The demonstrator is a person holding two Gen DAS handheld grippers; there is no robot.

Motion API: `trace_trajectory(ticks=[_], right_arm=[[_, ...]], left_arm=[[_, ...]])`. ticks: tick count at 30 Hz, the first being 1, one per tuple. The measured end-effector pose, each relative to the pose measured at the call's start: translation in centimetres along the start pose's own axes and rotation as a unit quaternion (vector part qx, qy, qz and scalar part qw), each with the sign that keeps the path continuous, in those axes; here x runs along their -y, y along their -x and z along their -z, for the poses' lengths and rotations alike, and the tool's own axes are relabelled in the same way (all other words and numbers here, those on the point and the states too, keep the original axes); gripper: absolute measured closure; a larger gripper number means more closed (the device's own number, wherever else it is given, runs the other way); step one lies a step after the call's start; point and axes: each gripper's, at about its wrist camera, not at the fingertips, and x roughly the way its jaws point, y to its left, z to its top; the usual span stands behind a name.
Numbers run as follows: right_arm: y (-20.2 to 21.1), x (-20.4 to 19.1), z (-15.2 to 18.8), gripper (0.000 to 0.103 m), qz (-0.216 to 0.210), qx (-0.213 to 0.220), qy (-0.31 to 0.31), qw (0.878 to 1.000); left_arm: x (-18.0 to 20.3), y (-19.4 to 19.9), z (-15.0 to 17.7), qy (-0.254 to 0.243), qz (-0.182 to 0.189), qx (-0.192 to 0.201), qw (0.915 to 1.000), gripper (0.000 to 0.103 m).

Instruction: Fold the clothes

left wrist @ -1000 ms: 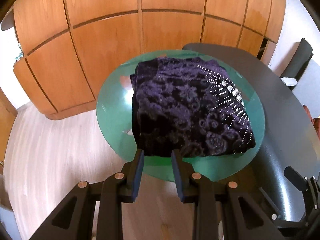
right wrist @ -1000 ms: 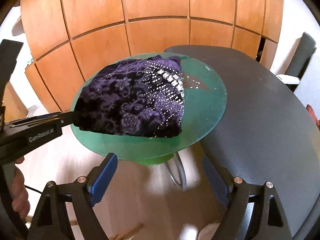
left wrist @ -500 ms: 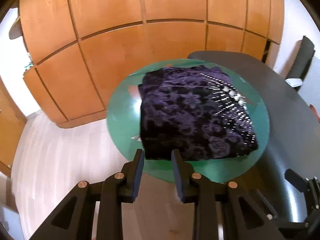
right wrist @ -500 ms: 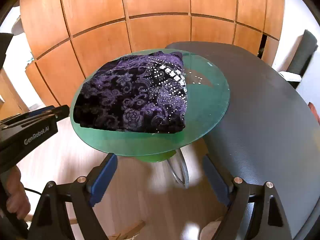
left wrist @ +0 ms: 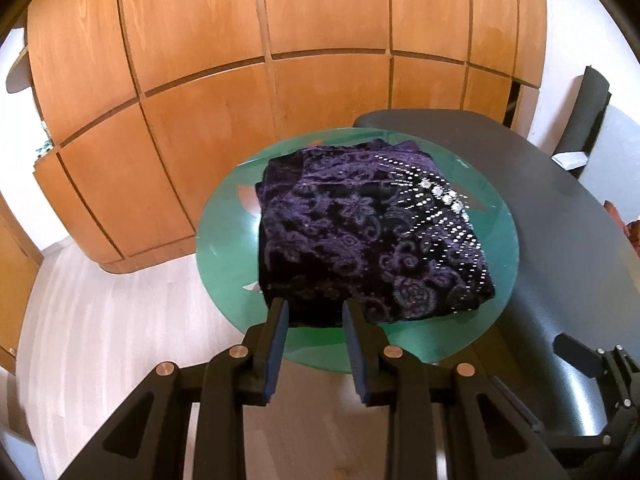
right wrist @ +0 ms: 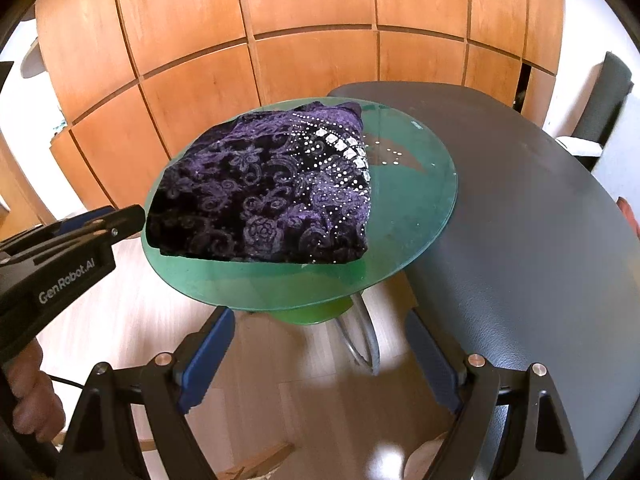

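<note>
A folded dark purple velvet garment point(left wrist: 360, 236) with silver studs lies on the round green glass table point(left wrist: 224, 240). In the right wrist view the same garment point(right wrist: 260, 196) fills the left half of the glass table point(right wrist: 412, 200). My left gripper point(left wrist: 315, 306) hovers just in front of the garment's near edge. Its jaws stand a little apart with nothing pinched between them. From the right wrist view, the left gripper point(right wrist: 134, 216) ends just short of the garment's left corner. My right gripper point(right wrist: 320, 320) is wide open and empty, over the floor below the glass rim.
A large dark grey table point(right wrist: 540, 240) adjoins the glass table on the right, with a black chair point(right wrist: 604, 96) behind it. A curved wooden cabinet wall point(left wrist: 280, 80) stands behind. Pale wood floor point(left wrist: 100, 320) lies to the left. A hand point(right wrist: 28, 396) grips the left gripper's handle.
The left gripper has drawn back from the garment's near left corner, which it touched a second ago. The garment lies still on the glass. The right gripper has not moved.
</note>
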Motion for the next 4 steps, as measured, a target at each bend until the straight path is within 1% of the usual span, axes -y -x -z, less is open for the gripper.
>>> trace_trajectory(ticks=[4], right_arm=[[-0.11, -0.01, 0.02, 0.015, 0.000, -0.002, -0.001, 1.000]], left_arm=[[0.00, -0.06, -0.02, 0.000, -0.009, 0.003, 1.0000, 0.075]])
